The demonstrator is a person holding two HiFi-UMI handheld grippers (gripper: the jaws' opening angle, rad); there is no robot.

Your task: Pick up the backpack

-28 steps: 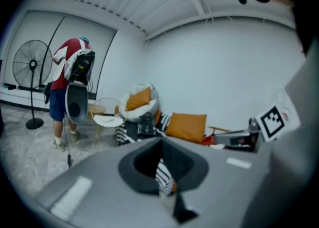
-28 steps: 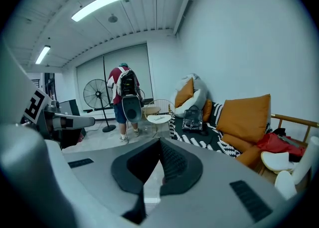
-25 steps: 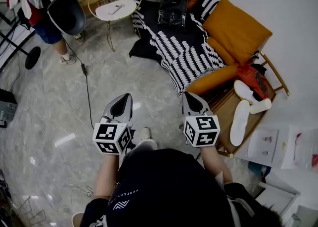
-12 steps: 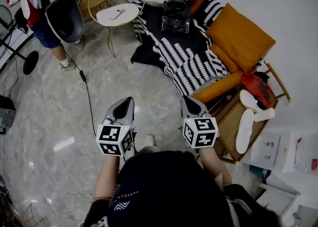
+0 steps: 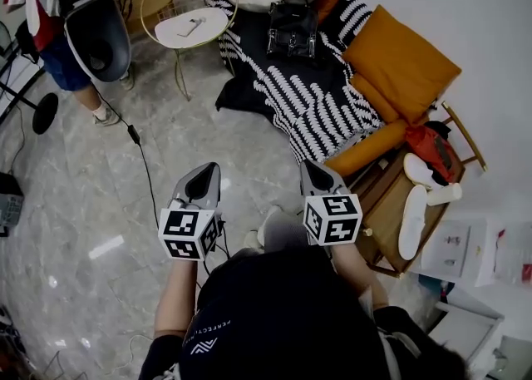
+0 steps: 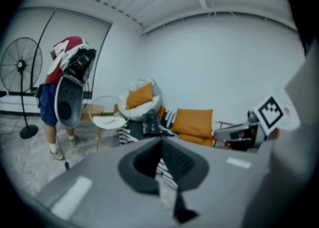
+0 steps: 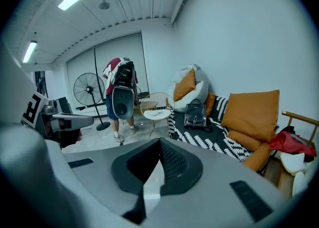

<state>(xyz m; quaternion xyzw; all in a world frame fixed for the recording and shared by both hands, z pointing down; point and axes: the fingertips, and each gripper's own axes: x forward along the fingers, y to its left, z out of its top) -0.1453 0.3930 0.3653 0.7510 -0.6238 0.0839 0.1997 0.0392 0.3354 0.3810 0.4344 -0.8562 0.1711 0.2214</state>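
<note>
Black backpack (image 5: 291, 27) well ahead; my L gripper (image 5: 206, 172), R gripper (image 5: 312, 167) both clamped shut, empty. I'd open wide, grab at top.

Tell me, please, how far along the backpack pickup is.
Nothing looks done: the glossy black backpack sits untouched on the black-and-white striped blanket. The left hand-held gripper and right hand-held gripper are shut, empty, well short of it. Approach, grasp, lift remain.

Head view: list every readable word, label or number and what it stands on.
"PERFECT": small white print on the person's dark top; the rest is too small to read.
The cubes on left gripper and right gripper: marker patterns, no letters.
The papers at right: too small to read.
</note>
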